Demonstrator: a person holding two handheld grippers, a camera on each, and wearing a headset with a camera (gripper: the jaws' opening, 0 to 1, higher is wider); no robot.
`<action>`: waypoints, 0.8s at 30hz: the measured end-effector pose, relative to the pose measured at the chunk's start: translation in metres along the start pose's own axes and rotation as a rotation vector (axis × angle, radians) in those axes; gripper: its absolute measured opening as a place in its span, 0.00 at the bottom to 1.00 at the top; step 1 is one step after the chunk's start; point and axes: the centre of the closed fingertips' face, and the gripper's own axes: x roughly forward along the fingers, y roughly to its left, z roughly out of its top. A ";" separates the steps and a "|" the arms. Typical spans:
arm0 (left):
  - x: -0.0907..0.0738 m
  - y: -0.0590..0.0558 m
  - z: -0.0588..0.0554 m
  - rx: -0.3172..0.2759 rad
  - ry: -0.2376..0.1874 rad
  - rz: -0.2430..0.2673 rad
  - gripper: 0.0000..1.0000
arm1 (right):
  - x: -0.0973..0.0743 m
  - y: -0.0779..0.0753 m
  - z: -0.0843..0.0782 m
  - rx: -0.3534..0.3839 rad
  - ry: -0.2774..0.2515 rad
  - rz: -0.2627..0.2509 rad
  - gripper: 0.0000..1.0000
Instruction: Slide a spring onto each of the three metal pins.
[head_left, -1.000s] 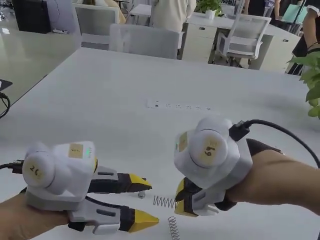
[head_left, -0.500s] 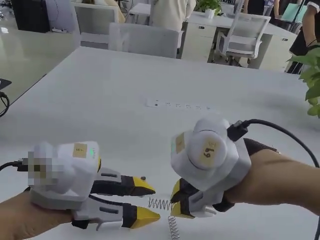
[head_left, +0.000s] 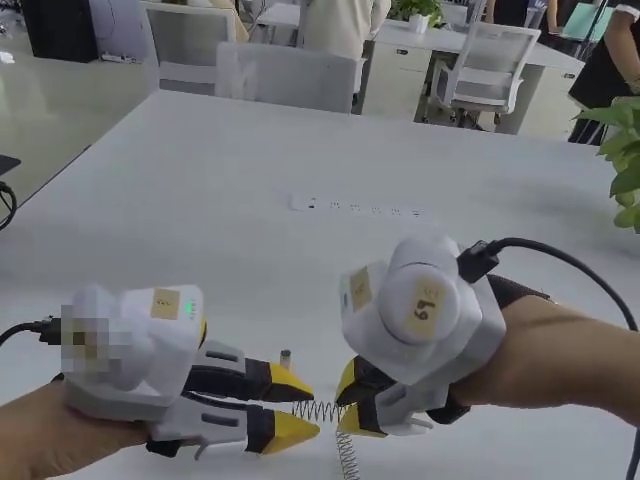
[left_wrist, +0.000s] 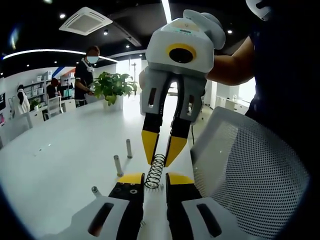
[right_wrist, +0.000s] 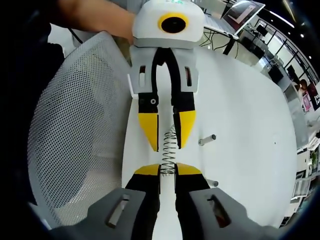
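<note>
Judging by its thin, open coils, the spring is very light, elastic along its length and floppy sideways. A hard pinch at one end would probably bend it or flick it away, and the round wire likely slips on smooth tips. It lies level between the two grippers, low over the near part of the table; whether it touches the top I cannot tell. The right gripper has its jaws closed on the spring's right end, and in the right gripper view the coils fill the gap between its yellow tips. The left gripper has its jaws parted either side of the left end, and the gap looks wider than the coil, so I read it as not clamped. The best hold is probably across the coils a little in from one end, leaving the other end's bore free for a pin. Three pins stand on the table just beyond the left gripper: the nearest pin, the middle pin and the farthest pin. The latter two look bare, and the nearest is too foreshortened to judge. A second spring lies loose on the table, nearer the person. None of these parts is kept in a container; they rest directly on the tabletop.
</note>
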 end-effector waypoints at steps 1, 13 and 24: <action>0.000 0.000 0.000 -0.002 0.000 0.000 0.09 | 0.000 0.000 0.000 -0.003 -0.001 0.001 0.07; 0.003 -0.004 -0.003 0.014 0.020 -0.021 0.04 | -0.001 0.006 -0.001 -0.025 -0.001 0.016 0.07; 0.003 -0.008 -0.003 0.023 0.033 -0.039 0.02 | -0.001 0.008 -0.001 -0.012 -0.025 0.033 0.07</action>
